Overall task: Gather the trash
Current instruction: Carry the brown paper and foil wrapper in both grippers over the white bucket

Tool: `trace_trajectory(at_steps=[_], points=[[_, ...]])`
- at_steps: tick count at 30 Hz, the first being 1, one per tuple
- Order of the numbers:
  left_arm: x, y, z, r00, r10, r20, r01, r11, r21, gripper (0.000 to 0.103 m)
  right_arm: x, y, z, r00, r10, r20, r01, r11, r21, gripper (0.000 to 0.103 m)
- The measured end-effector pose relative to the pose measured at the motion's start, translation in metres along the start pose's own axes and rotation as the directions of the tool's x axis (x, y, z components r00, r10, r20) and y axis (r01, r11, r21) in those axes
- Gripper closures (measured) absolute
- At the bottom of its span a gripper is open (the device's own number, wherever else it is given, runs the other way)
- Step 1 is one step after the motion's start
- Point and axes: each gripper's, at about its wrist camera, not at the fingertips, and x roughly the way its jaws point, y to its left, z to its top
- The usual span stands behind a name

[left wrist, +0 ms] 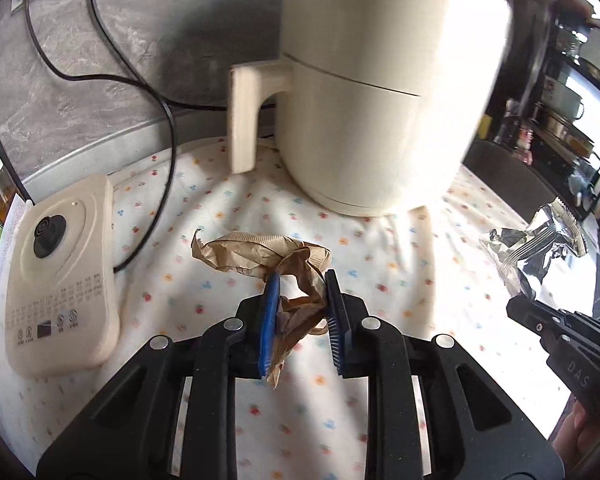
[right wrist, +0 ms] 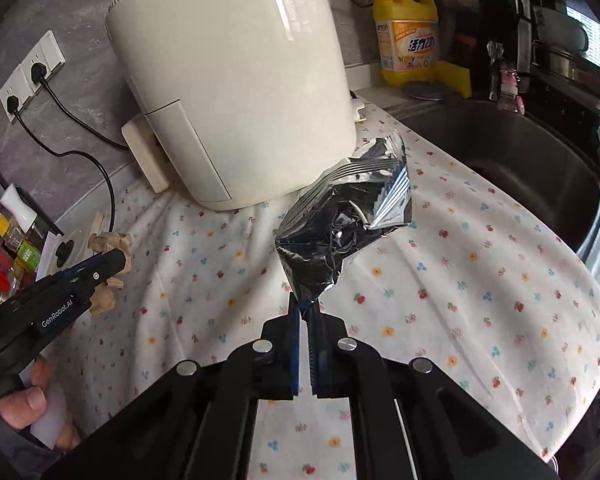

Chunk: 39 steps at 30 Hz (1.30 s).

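A crumpled brown paper bag (left wrist: 260,258) lies over the flowered cloth (left wrist: 220,216), and my left gripper (left wrist: 302,282) is shut on its near end, blue pads pressing the paper. The same paper (right wrist: 112,246) shows at the left of the right wrist view, beside the left gripper's black body (right wrist: 68,288). A silver foil snack wrapper (right wrist: 348,224) stands up from the cloth, its lower corner pinched in my right gripper (right wrist: 306,306), which is shut on it. In the left wrist view the wrapper (left wrist: 540,248) and the right gripper's body (left wrist: 560,332) sit at the right edge.
A tall cream air fryer (left wrist: 380,80) stands close behind both pieces. A cream lid with a black knob (left wrist: 60,272) lies at the left, with black cords (left wrist: 156,92) running to wall sockets. A dark sink (right wrist: 520,160) and a yellow detergent bottle (right wrist: 408,36) are at the right.
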Motion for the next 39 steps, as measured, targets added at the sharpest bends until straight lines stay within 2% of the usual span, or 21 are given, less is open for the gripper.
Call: trace_trajectory(at_steps=[8, 17, 31, 39], points=[[-0.028, -0.057, -0.024, 0.997, -0.074, -0.005, 0.075, 0.995, 0.068, 0.080, -0.062, -0.041, -0.038, 0.999, -0.041, 0.024, 0.040, 0.998, 0.049, 0.099], [-0.064, -0.128, -0.056, 0.986, -0.166, -0.006, 0.165, 0.974, 0.154, 0.080, -0.128, -0.093, -0.080, 0.992, -0.110, 0.059, 0.102, 0.986, 0.129, 0.099], [-0.105, -0.219, -0.113, 0.961, -0.274, -0.048, 0.276, 0.923, 0.267, 0.080, -0.213, -0.163, -0.155, 0.975, -0.209, 0.082, 0.181, 0.948, 0.261, 0.099], [-0.116, -0.263, -0.153, 0.944, -0.315, -0.094, 0.329, 0.891, 0.313, 0.080, -0.242, -0.197, -0.199, 0.965, -0.257, 0.059, 0.226, 0.920, 0.321, 0.099]])
